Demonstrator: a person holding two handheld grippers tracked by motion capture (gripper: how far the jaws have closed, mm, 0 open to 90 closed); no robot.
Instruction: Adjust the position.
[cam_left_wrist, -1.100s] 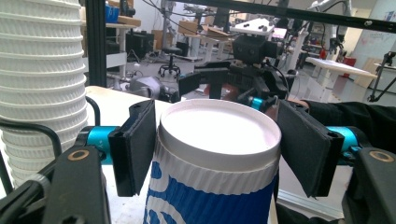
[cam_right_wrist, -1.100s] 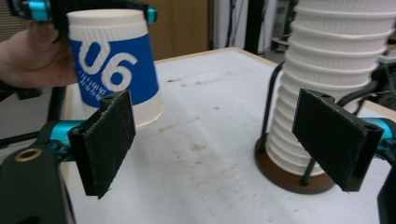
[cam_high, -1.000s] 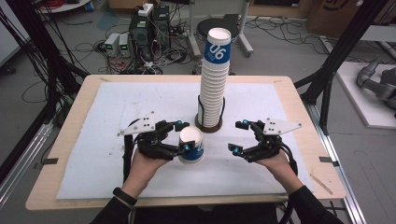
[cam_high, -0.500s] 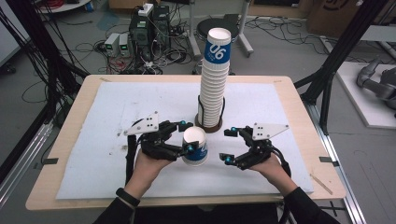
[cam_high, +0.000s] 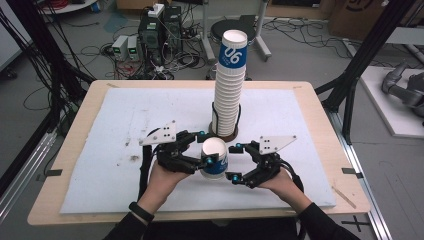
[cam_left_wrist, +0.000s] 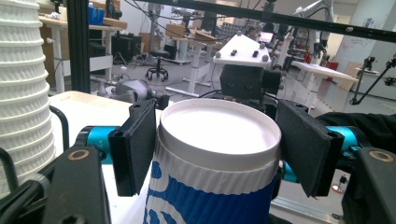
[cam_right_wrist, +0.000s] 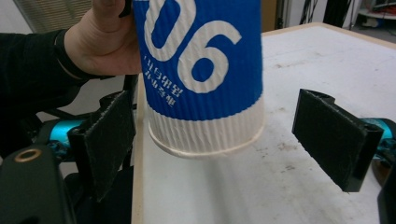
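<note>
Grey floor (cam_high: 310, 55), tangled cables (cam_high: 100, 50), black frame posts (cam_high: 372, 47).

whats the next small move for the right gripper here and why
Probably ease the right gripper a little further in and shut it on the cup's lower part. The left gripper holds the cup off the mat near its rim, and in the right gripper view the open jaws flank the base without touching it, so a handover looks set up.
</note>
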